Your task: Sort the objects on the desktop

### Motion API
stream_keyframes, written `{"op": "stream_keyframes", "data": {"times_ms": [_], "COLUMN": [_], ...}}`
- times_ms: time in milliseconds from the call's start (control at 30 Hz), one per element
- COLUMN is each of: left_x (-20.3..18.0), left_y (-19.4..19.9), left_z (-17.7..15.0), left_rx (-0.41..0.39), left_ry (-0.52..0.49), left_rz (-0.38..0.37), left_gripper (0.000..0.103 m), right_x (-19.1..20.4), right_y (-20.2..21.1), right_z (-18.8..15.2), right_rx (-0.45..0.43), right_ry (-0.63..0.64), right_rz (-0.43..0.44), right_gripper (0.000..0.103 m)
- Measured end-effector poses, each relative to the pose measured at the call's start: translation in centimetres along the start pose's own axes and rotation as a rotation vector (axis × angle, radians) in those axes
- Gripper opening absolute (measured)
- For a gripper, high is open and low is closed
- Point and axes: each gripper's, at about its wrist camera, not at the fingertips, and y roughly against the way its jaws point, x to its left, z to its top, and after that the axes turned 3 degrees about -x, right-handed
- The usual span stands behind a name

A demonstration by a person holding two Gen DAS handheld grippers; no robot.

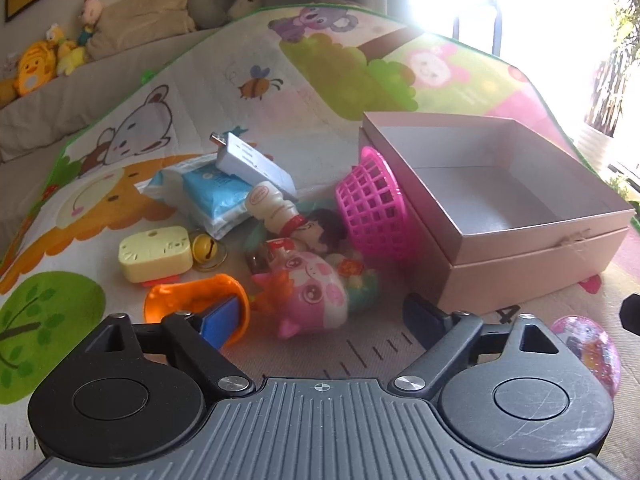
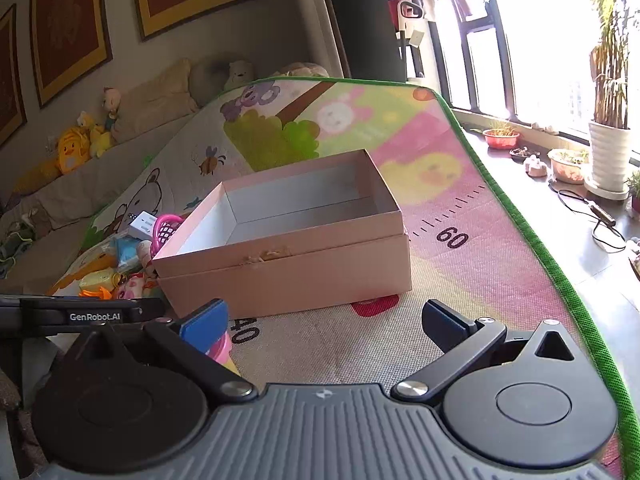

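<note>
A pile of small objects lies on the play mat left of an open, empty pink box. It holds a pink pig toy, an orange scoop, a yellow block, a gold bell, a small bottle, a blue tissue pack, a white adapter and a tipped pink basket. My left gripper is open and empty just in front of the pig. My right gripper is open and empty in front of the box.
A pink glitter ball lies right of the left gripper and shows by the right gripper's left finger. The left gripper's body is at the right view's left. A sofa with plush toys is behind the mat. Plant pots stand on the sill.
</note>
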Motion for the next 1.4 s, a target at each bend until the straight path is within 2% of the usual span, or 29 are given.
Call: {"op": "stream_keyframes", "data": {"times_ms": [33,100,167,367,433,533,600,633,667,700,733,767,867,933,1033,1133,1200,1233,1300,1400], "left_x": [0.3,1.1,1.7,2.2,2.5,2.7,2.6,2.5,2.3,2.2,2.1,2.2,2.9,2.4,0.4,-0.8,-0.6,-0.3,0.3,0.8], "left_y": [-0.2,-0.1,0.4,3.0,4.2,6.4,7.9,8.5,8.9,9.3,9.6,9.9,10.6,10.8,9.7,7.7,6.7,6.5,6.4,7.1], "left_z": [0.0,-0.1,-0.2,-1.8,-2.1,-3.0,-3.8,-4.1,-4.5,-4.8,-5.0,-5.0,-4.5,-4.3,-4.4,-4.5,-4.4,-4.4,-4.4,-4.6], "left_rx": [0.0,0.0,-0.004,-0.001,0.008,0.016,0.015,0.009,0.001,-0.014,-0.034,-0.044,-0.021,-0.008,0.017,0.04,0.054,0.057,0.059,0.048], "left_ry": [0.0,0.019,0.016,-0.043,-0.037,-0.065,-0.123,-0.155,-0.191,-0.235,-0.272,-0.283,-0.197,-0.151,-0.131,-0.132,-0.109,-0.096,-0.085,-0.093], "left_rz": [0.0,-0.014,-0.033,-0.081,-0.137,-0.274,-0.307,-0.289,-0.248,-0.185,-0.132,-0.121,-0.246,-0.285,-0.266,-0.176,-0.149,-0.152,-0.168,-0.189], "left_gripper": [0.079,0.062,0.056,0.053,0.053,0.053,0.057,0.059,0.065,0.076,0.08,0.084,0.098,0.1,0.1,0.1,0.1,0.098,0.075,0.074], "right_x": [-0.1,-0.2,-0.3,-0.1,0.0,0.1,0.2,0.2,0.2,0.2,0.2,0.3,0.3,0.4,0.4,0.4,0.6,0.9,2.0,4.6], "right_y": [-0.1,-0.1,-0.2,-0.3,-0.3,-0.3,-0.3,-0.3,-0.4,-0.4,-0.4,-0.4,-0.4,-0.3,-0.3,-0.3,0.0,0.3,1.5,2.8], "right_z": [0.0,0.0,0.0,-0.1,-0.1,-0.1,-0.1,-0.1,-0.1,-0.1,-0.2,-0.2,-0.1,-0.1,-0.1,-0.1,0.0,0.2,0.5,0.8], "right_rx": [0.004,0.009,0.012,0.021,0.024,0.025,0.027,0.028,0.029,0.03,0.03,0.03,0.029,0.028,0.029,0.027,0.032,0.038,0.04,0.028], "right_ry": [-0.004,-0.011,-0.015,-0.007,-0.003,0.002,0.003,0.004,0.006,0.007,0.009,0.01,0.012,0.012,0.013,0.018,0.049,0.082,0.173,0.336], "right_rz": [0.002,0.007,0.008,0.004,0.0,-0.003,-0.003,-0.002,-0.002,-0.002,-0.002,-0.003,-0.005,-0.005,-0.004,0.002,0.045,0.097,0.206,0.266], "right_gripper": [0.103,0.103,0.103,0.103,0.103,0.103,0.103,0.103,0.103,0.103,0.103,0.103,0.103,0.103,0.103,0.103,0.103,0.103,0.103,0.103]}}
